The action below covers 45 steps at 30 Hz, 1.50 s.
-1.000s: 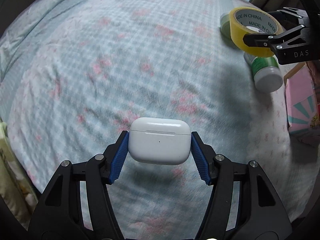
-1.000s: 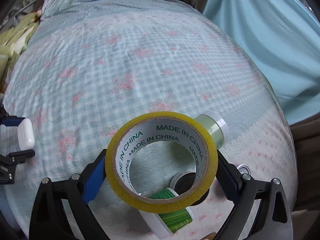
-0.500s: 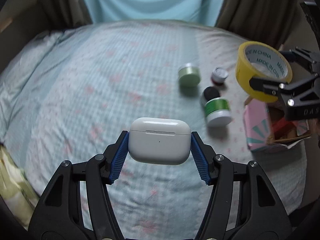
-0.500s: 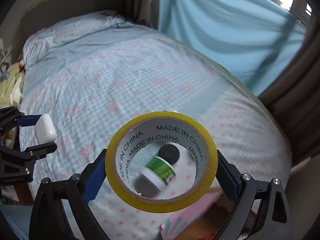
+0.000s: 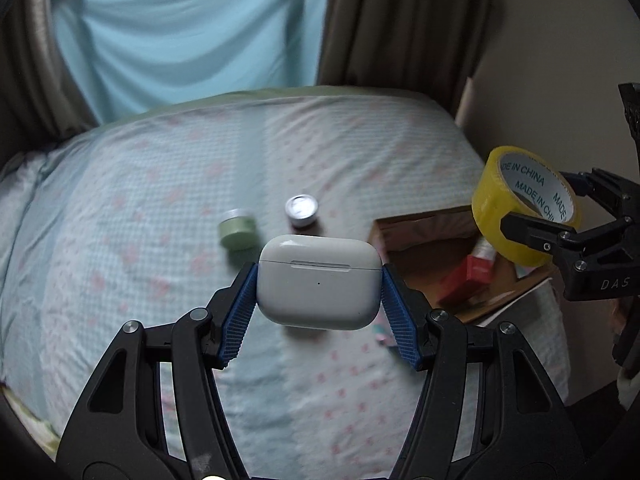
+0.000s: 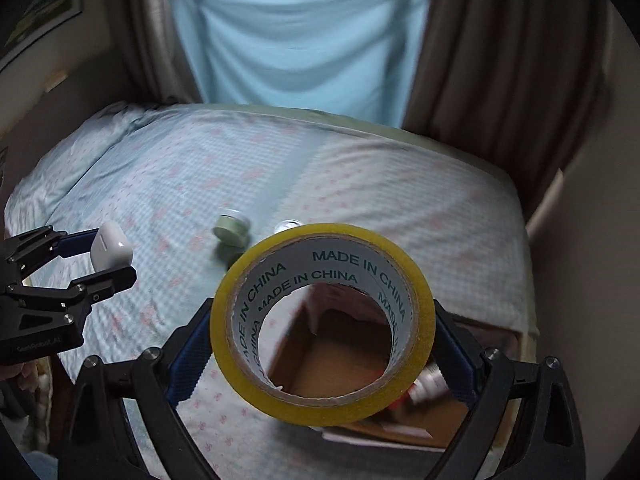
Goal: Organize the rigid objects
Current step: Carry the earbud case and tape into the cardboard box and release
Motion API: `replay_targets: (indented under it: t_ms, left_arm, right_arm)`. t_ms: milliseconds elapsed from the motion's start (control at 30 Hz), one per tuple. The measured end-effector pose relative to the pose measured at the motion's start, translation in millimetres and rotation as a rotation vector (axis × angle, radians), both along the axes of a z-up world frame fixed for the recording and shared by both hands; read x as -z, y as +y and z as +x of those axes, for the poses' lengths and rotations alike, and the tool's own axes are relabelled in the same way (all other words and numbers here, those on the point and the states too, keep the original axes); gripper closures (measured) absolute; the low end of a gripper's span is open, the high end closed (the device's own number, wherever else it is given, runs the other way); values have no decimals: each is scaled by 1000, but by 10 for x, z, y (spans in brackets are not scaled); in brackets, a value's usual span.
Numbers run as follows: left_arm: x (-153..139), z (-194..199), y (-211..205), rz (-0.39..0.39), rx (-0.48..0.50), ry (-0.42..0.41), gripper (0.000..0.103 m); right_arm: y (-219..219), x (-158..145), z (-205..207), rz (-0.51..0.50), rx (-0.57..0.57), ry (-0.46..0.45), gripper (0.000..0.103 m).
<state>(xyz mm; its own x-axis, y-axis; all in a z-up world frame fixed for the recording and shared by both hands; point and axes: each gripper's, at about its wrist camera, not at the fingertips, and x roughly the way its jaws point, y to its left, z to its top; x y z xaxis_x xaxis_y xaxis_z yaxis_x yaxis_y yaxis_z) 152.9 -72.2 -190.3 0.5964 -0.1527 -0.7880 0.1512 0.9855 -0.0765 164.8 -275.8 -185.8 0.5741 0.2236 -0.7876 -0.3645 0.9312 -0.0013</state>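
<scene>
My left gripper [image 5: 318, 300] is shut on a white earbud case [image 5: 318, 282], held in the air above the bed. The same case [image 6: 110, 250] shows at the left of the right wrist view. My right gripper [image 6: 322, 338] is shut on a yellow tape roll [image 6: 248, 280] printed MADE IN CHINA, hanging over an open cardboard box [image 6: 304, 360]. In the left wrist view the tape roll [image 5: 490, 216] hangs at the right, above the box [image 5: 416, 240]. A red item [image 5: 466, 280] lies inside the box.
A pale green jar [image 5: 237, 234] and a small silver-lidded tin [image 5: 301, 210] stand on the checked bedspread [image 5: 140, 240]. Blue and brown curtains [image 6: 304, 40] hang behind the bed. A beige wall [image 5: 560, 60] stands to the right of the box.
Both grippers rose and swung toward the box, keeping their loads. The curtains and the box interior came into view. The green-labelled bottle is no longer seen.
</scene>
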Motion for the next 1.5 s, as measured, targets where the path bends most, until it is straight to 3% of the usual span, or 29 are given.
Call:
replay_targets:
  t_ms: [367, 633, 1000, 1267, 1367, 1500]
  left_arm:
    - [139, 597, -1037, -24, 140, 61, 45]
    - [697, 1100, -1586, 7, 233, 166, 45]
    - [1542, 1346, -1917, 87, 315, 329, 45]
    - [1718, 1340, -2013, 159, 362, 367, 44]
    - [1631, 1334, -2014, 171, 354, 343, 0]
    - [1533, 1326, -1911, 126, 344, 352, 0]
  right_arm:
    - [-1101, 295, 194, 67, 247, 133, 7]
    - [-1494, 924, 400, 74, 309, 254, 7]
    - [-1485, 1535, 524, -102, 150, 237, 7]
    - [-1432, 1665, 547, -135, 57, 219, 6]
    - [-1426, 1674, 533, -144, 24, 211, 0]
    - [-1489, 1561, 466, -118, 10, 182, 0]
